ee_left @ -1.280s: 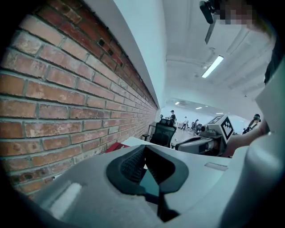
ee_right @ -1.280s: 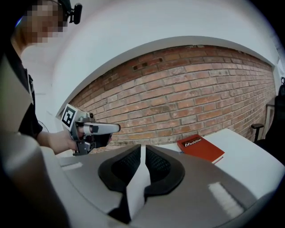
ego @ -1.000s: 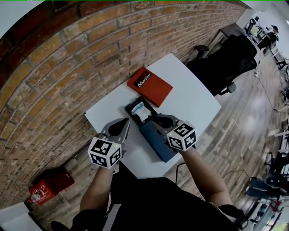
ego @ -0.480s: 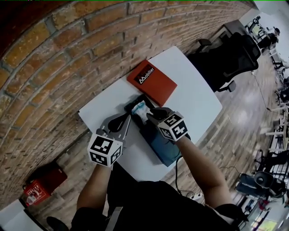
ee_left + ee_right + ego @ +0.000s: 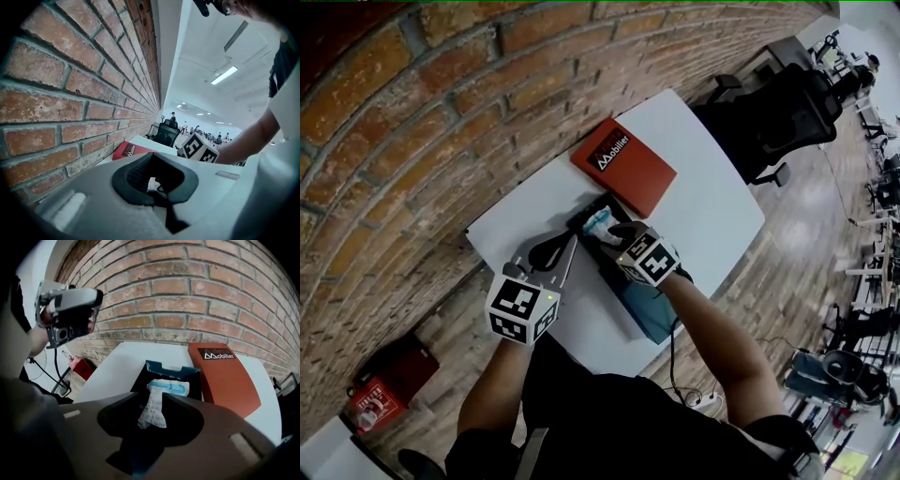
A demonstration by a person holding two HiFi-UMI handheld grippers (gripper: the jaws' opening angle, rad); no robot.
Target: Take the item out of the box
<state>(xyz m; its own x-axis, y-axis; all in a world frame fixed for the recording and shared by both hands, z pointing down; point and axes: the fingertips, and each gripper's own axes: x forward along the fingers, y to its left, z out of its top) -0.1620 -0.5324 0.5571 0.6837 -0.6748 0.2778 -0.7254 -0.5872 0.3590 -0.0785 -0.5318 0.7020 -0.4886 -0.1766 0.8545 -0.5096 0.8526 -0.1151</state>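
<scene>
A dark blue box lies open on the white table. Its far end holds a white and light-blue packet, which shows small in the head view. My right gripper hangs over that open end. Its jaws are opening, and the packet's white tail lies between the tips without being pinched. My left gripper rests low over the table left of the box. Its jaws are shut with nothing in them.
A flat red box printed "Mobilier" lies just beyond the blue box, near the brick wall. A black office chair stands past the table's far end. A red case sits on the floor by the wall.
My right gripper has moved forward along the blue box to its open end, over the packet. The left gripper has stayed about where it was.
</scene>
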